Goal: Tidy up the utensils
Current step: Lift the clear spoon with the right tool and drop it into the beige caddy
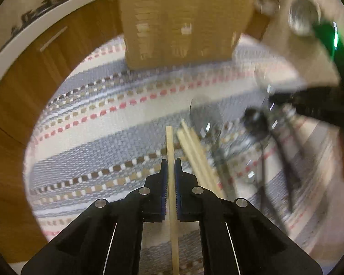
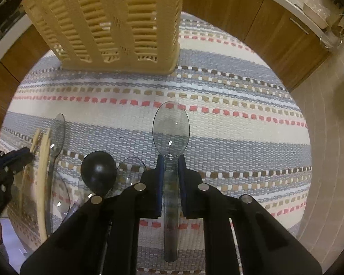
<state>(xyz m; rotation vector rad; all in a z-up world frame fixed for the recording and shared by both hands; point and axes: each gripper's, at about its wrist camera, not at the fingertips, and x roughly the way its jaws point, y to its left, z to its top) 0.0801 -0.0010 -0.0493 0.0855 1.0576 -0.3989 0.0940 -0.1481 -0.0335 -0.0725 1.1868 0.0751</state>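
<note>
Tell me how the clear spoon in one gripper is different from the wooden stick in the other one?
The clear spoon is see-through plastic; the wooden stick is solid pale wood. The spoon ends in a wide oval bowl, while the stick stays thin and straight. The spoon is pinched by the right gripper, the stick by the left gripper. Both point toward the tan basket above the striped mat.
</note>
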